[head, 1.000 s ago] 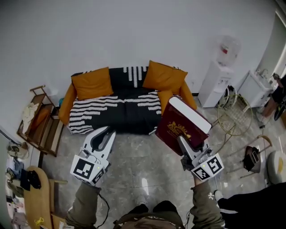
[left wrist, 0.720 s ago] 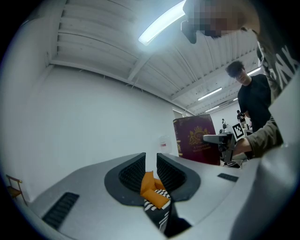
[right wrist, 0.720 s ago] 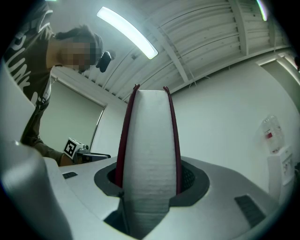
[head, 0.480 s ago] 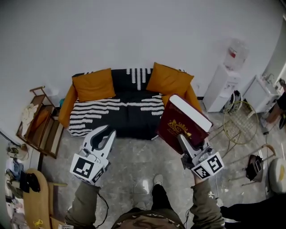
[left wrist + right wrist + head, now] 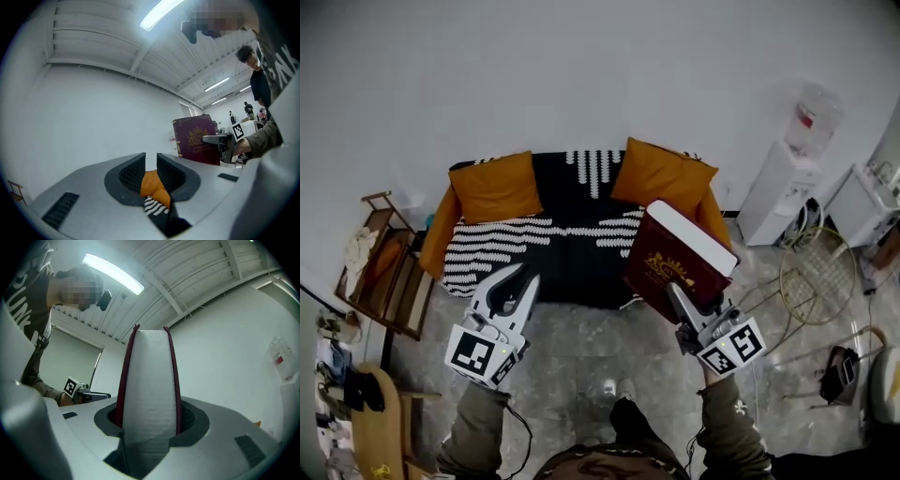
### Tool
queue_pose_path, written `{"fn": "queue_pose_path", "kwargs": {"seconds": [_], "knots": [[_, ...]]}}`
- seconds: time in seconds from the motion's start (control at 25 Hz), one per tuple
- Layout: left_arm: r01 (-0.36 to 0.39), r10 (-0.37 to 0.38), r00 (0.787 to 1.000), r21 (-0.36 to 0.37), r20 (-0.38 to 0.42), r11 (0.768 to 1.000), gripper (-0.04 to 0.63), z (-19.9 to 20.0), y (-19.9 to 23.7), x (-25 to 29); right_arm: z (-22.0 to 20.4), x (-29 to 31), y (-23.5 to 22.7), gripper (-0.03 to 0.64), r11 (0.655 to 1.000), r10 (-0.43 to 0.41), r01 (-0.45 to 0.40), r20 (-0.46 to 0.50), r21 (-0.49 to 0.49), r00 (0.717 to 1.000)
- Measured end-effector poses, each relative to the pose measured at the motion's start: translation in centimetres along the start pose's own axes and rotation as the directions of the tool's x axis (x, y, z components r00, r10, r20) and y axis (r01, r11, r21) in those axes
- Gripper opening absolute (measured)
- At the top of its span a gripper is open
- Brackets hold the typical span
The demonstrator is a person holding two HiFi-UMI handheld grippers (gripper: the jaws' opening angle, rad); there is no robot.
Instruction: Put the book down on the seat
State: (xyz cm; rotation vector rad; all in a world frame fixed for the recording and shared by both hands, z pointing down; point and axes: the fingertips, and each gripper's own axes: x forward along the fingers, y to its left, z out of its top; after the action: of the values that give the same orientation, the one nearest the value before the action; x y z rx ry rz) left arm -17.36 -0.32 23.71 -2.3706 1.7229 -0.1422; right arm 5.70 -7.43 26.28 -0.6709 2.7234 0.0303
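A thick maroon book [image 5: 680, 258] with white page edges stands upright in my right gripper [image 5: 675, 292], which is shut on its lower end. In the right gripper view the book [image 5: 149, 380] fills the space between the jaws of that gripper [image 5: 149, 420]. The sofa's black seat [image 5: 572, 248], with white stripes, lies ahead on the floor, between two orange cushions [image 5: 495, 186]. The book hangs in front of the sofa's right end, above the floor. My left gripper [image 5: 523, 277] is shut and holds nothing, near the sofa's front left. In its own view the left gripper [image 5: 151, 161] points at the sofa, and the book [image 5: 197, 140] shows at the right.
A wooden rack [image 5: 380, 258] stands left of the sofa. A water dispenser [image 5: 783, 187], a white cabinet [image 5: 872, 202] and a round wire frame [image 5: 820, 277] stand at the right. A wooden table [image 5: 370, 422] is at the lower left. Grey tiled floor [image 5: 581, 337] lies before the sofa.
The sofa has come a little closer and lower in the head view as the person steps forward. Both grippers hold their places, and the book stays gripped.
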Motion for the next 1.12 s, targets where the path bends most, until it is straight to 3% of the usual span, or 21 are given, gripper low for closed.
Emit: {"fn": "queue_pose_path", "kwargs": {"seconds": [0.28, 1.12], "knots": [[-0.016, 0.016, 1.0, 0.007, -0.015, 1.0, 0.063, 0.3, 1.6, 7.9, -0.1, 3.1, -7.6, 0.219, 1.0, 0.018, -0.018, -0.009, 0.012, 1.0], [-0.043, 0.044, 0.999, 0.04, -0.025, 0.998, 0.063, -0.6, 5.1, 18.1, -1.8, 8.3, -18.0, 0.219, 0.999, 0.041, -0.041, 0.004, 0.018, 0.999]]}}
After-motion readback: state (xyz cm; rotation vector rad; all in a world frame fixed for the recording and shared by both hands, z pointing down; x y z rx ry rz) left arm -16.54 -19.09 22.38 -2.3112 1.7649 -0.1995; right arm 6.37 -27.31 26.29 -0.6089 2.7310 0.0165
